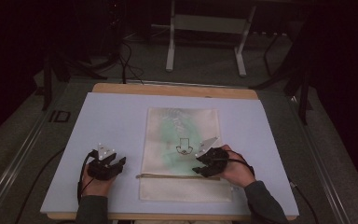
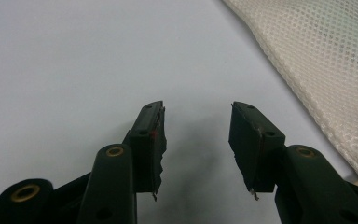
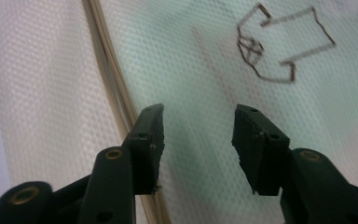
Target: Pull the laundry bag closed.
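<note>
Mesh laundry bag (image 1: 182, 140), cream netting, green contents, shirt-shaped outline, zipper seam (image 1: 179, 176)

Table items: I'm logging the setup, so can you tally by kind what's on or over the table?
Mesh bag: 1
Mat: 1
Grippers: 2, left gripper and right gripper, both open
Total: 4
</note>
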{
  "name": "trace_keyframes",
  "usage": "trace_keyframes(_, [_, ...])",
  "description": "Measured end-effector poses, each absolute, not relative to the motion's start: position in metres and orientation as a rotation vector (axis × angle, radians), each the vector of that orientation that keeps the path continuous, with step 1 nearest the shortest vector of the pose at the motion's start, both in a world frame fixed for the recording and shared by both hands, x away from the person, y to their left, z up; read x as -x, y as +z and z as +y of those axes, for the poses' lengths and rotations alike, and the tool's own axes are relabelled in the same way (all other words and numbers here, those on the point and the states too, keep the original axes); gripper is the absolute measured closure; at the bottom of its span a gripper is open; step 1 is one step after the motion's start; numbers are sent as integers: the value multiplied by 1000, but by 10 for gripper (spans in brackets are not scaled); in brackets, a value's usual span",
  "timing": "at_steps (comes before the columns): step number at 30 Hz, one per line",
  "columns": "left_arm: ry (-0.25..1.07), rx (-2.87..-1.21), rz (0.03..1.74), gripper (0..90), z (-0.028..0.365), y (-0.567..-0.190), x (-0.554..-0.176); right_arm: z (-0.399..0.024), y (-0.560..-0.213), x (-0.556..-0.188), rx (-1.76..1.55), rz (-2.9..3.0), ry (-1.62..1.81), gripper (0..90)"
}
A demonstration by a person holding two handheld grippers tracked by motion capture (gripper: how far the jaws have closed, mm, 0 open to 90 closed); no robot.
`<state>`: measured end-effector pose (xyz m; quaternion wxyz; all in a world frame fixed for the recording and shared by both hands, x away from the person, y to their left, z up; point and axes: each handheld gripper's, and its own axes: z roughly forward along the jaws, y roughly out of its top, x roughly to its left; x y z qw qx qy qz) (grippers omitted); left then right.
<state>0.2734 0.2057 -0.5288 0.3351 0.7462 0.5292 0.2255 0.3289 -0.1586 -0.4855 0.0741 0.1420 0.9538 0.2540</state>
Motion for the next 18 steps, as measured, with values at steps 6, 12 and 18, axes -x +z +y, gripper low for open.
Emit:
trace_keyframes(6, [586, -1947, 1379, 547, 206, -529, -274, -140, -485, -329, -367, 2879, 755, 538])
trace_keyframes(12, [589, -1949, 1378, 546, 206, -528, -274, -119, -484, -324, -292, 2912, 740, 546])
trace_keyframes(18, [585, -1939, 1378, 546, 207, -528, -274, -101, -482, -323, -242, 2927, 739, 562])
